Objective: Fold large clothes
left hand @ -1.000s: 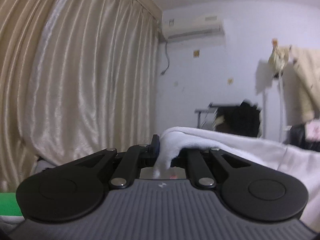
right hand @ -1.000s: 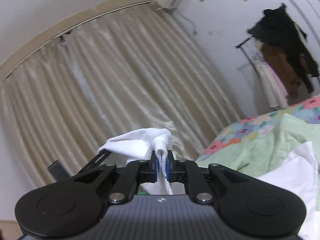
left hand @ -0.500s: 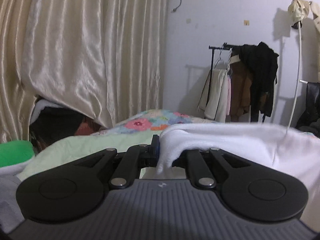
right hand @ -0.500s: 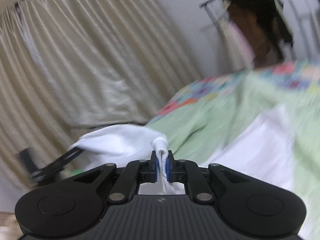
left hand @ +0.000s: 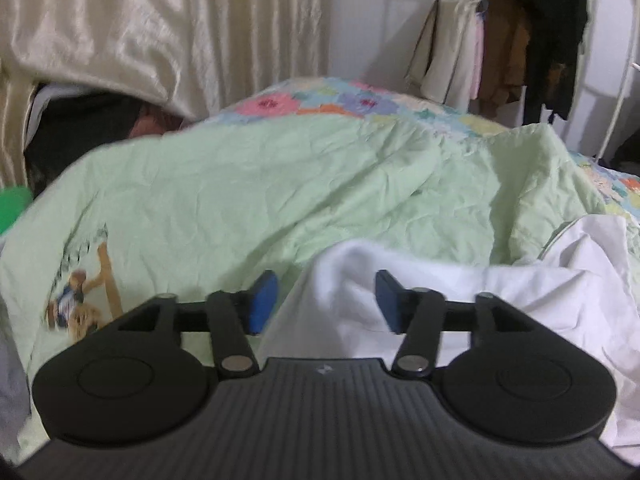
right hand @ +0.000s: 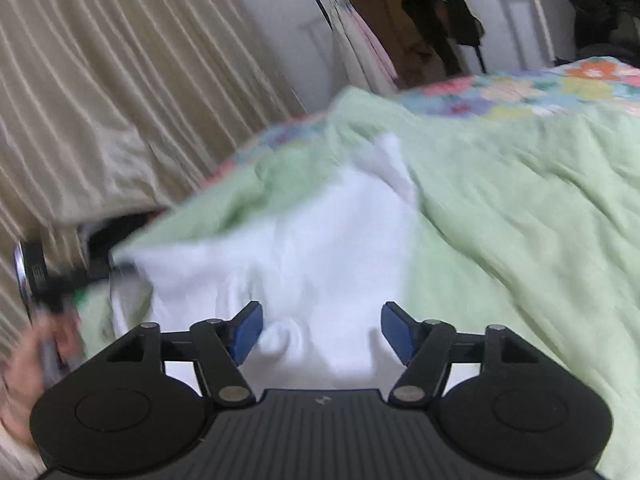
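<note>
A large white garment (left hand: 472, 300) lies crumpled on a light green quilt (left hand: 260, 184). My left gripper (left hand: 325, 300) is open, its blue pads (left hand: 262, 300) wide apart, with a fold of the white cloth lying loose between them. In the right wrist view the same white garment (right hand: 312, 240) spreads over the green quilt (right hand: 520, 220). My right gripper (right hand: 322, 330) is open too, with a bump of white cloth between its blue pads (right hand: 396, 330). The other gripper and a hand (right hand: 40, 292) show blurred at the left.
Cream curtains (left hand: 140, 28) hang at the left. A clothes rack (left hand: 520, 32) with dark and pale garments stands by the far wall. A flowered bedspread (left hand: 328, 98) lies beyond the quilt. A dark heap (left hand: 80, 128) sits under the curtain.
Both grippers came down toward the bed and opened, letting go of the white cloth. The garment dropped onto the green quilt.
</note>
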A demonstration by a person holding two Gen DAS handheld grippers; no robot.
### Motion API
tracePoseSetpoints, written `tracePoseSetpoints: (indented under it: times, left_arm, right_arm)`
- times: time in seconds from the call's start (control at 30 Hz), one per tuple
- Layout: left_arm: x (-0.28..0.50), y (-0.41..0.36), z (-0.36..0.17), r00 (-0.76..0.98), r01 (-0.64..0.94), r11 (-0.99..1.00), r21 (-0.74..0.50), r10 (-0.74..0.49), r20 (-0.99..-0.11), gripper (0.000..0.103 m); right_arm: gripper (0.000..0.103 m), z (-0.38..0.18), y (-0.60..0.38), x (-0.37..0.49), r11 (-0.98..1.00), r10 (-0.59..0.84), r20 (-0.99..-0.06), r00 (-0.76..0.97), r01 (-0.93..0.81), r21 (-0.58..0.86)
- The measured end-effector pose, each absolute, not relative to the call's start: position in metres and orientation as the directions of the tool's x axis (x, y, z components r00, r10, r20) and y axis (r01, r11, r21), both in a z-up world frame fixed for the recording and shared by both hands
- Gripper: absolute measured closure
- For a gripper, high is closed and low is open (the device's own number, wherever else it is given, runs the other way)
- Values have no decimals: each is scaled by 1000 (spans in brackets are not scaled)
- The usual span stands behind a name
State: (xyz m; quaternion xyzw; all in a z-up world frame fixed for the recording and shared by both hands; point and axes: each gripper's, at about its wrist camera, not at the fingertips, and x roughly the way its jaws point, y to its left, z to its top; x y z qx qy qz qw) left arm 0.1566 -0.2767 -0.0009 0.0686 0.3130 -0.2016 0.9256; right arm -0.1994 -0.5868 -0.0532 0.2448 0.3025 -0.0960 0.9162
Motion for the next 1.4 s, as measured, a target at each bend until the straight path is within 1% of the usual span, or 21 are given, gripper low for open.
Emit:
tracePoseSetpoints:
  times: [0.07, 0.13, 0.33, 0.5, 0.53, 0.6, 0.63, 0.7, 0.73, 0.8, 0.87, 0.93, 1.0, 1.07, 1.2, 1.23, 1.27, 1.3, 1.33, 1.37, 1.4]
  left_arm:
    - [152, -292, 6, 737, 472, 879, 62, -355, -575, 17]
    - [147, -308, 8, 730, 533, 839, 106, -393, -560, 0]
    - [135, -388, -11, 574, 786, 569, 241, -528, -626, 0]
    - [135, -434, -47, 513, 844, 437, 313, -484, -708, 0]
    - [140, -438, -52, 507, 843, 449, 295, -481, -716, 5]
    - [154, -434, -48, 409, 863, 488, 133, -519, -751, 58]
    - [160, -430, -46, 335, 871, 490, 33, -545, -768, 96]
    - [158, -424, -38, 313, 859, 511, -23, -561, -766, 97]
    - [149, -423, -33, 365, 862, 505, 46, -555, -747, 97]
    - [128, -420, -24, 444, 861, 484, 158, -562, -698, 97]
    - [125, -413, -18, 418, 871, 475, 122, -587, -694, 96]
    - [128, -407, -14, 385, 874, 481, 66, -606, -696, 88]
    - [135, -407, -19, 361, 877, 478, 42, -600, -714, 58]
    - [139, -413, -30, 363, 880, 470, 67, -573, -735, 16]
    - [137, -429, -58, 445, 870, 447, 207, -530, -722, 0]
    - [137, -431, -60, 449, 873, 438, 216, -546, -707, 2]
    - [138, -431, -60, 431, 881, 432, 194, -559, -708, 23]
    - [138, -431, -59, 407, 889, 427, 164, -572, -713, 47]
    - [140, -430, -55, 354, 899, 430, 89, -592, -724, 83]
    - [137, -430, -51, 382, 886, 450, 108, -579, -720, 95]
    - [131, -432, -48, 441, 864, 475, 167, -552, -708, 96]
  right_arm:
    - [24, -64, -576, -222, 873, -24, -600, 799, 310, 377]
    - [15, -71, -565, -231, 872, 14, -581, 814, 275, 406]
    - [15, -78, -530, -233, 912, 2, -562, 827, 229, 340]
    - [17, -89, -539, -204, 888, -11, -577, 817, 273, 370]
    - [30, -94, -543, -199, 880, -2, -579, 815, 277, 387]
    - [53, -99, -547, -189, 873, 14, -578, 816, 272, 404]
    - [72, -98, -547, -188, 878, 6, -579, 815, 273, 393]
    - [85, -85, -535, -188, 912, -68, -582, 810, 288, 294]
    - [88, -77, -530, -190, 921, -99, -570, 816, 292, 258]
    - [89, -64, -522, -194, 929, -144, -542, 828, 302, 214]
    - [89, -45, -511, -199, 934, -210, -505, 837, 325, 151]
    - [89, -34, -506, -201, 934, -246, -483, 840, 339, 115]
    - [90, -23, -503, -204, 924, -299, -468, 832, 375, 76]
    - [90, -19, -506, -206, 920, -299, -472, 829, 382, 89]
    - [83, -32, -522, -208, 906, -228, -513, 828, 373, 200]
    - [80, -34, -523, -209, 904, -221, -516, 828, 373, 210]
    - [76, -42, -527, -209, 895, -206, -518, 830, 374, 243]
    - [65, -48, -530, -209, 890, -188, -519, 834, 368, 270]
    - [64, -51, -530, -210, 888, -183, -519, 835, 367, 278]
    - [66, -61, -533, -207, 885, -155, -524, 838, 354, 304]
    - [98, -66, -532, -205, 887, -152, -533, 832, 353, 297]
